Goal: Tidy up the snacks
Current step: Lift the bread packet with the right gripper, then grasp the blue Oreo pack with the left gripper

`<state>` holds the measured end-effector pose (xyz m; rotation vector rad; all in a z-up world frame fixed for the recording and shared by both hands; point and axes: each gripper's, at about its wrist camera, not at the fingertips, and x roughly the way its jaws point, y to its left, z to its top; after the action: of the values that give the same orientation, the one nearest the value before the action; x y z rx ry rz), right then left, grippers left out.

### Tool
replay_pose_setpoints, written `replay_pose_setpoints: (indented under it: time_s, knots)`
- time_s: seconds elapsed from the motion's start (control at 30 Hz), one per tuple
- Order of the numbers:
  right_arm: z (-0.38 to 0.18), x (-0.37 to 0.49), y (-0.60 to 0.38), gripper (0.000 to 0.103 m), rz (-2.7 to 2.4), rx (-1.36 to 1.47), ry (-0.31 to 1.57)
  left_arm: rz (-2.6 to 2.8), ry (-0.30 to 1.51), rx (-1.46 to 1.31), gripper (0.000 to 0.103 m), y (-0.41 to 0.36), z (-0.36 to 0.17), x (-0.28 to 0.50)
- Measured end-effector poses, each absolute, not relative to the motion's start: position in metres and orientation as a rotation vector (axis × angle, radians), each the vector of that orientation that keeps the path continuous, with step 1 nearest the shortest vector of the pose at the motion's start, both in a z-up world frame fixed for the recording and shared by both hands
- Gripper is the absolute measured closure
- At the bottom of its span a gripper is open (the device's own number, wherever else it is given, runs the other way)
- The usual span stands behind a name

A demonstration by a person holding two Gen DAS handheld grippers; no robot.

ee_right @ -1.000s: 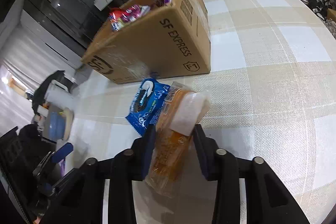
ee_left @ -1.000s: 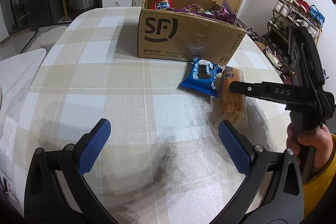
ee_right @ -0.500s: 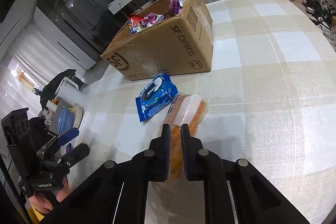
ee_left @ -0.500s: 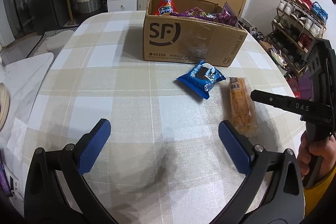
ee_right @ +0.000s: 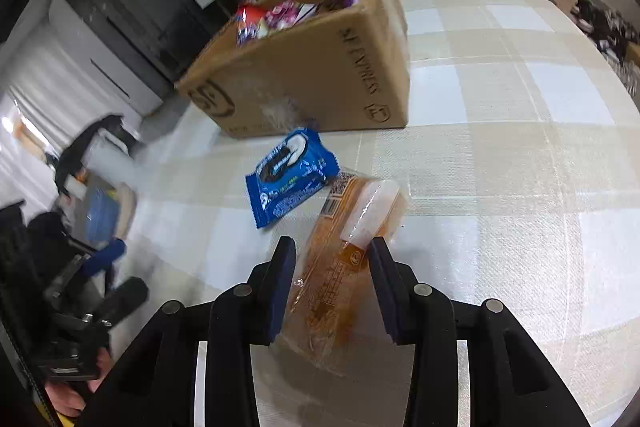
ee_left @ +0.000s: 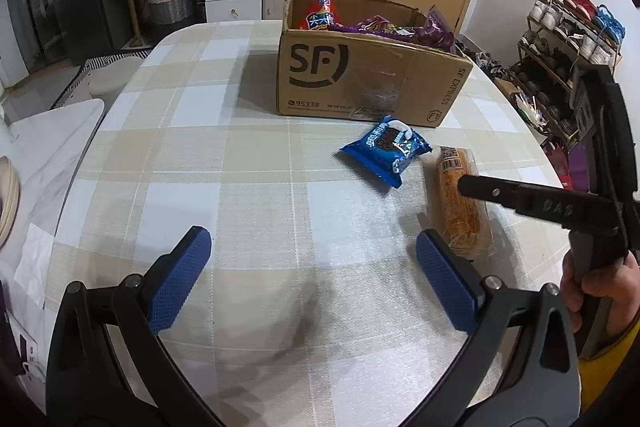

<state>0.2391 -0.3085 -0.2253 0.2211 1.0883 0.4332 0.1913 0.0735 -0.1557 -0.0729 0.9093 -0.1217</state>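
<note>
An orange snack packet (ee_left: 460,203) (ee_right: 340,267) lies flat on the checked tablecloth, right of a blue cookie packet (ee_left: 386,149) (ee_right: 290,175). My right gripper (ee_right: 332,247) straddles the orange packet's near half; its jaws are opening, the packet lies between them and the pads do not clearly press it. In the left wrist view one black finger (ee_left: 480,187) of that gripper reaches over the packet. My left gripper (ee_left: 314,243) hovers wide open over bare cloth with nothing in it. Behind both packets stands an open cardboard box (ee_left: 360,79) (ee_right: 312,75) holding several snack bags.
The round table's edge (ee_left: 532,147) curves close to the right of the orange packet. A person's hand (ee_left: 592,287) grips the right tool's handle. A shoe rack, suitcases and drawers stand beyond the table. A white side surface (ee_left: 48,147) lies to the left.
The right gripper's jaws were apart around the orange packet, closed together half a second ago, and now stand apart around it again. The packet lies in the same place. The left gripper stays open.
</note>
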Motion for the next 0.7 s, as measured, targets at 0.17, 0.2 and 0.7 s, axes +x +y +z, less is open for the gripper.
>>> replay_pose_setpoints:
  time_s: [0.17,0.2,0.7]
  knots:
    - [-0.232,0.243,-0.293,0.055,0.402,0.126,1.111,-0.120,0.920,-0.083,0.001,0.078,-0.159,0.193]
    - [-0.234,0.244,-0.290,0.053,0.396,0.107,1.119,-0.120,0.921,-0.083,0.001,0.079,-0.159,0.193]
    - [-0.235,0.225,-0.270,0.065,0.453,-0.141,1.042,-0.088,0.901,-0.041,0.001,0.093,-0.154,0.218]
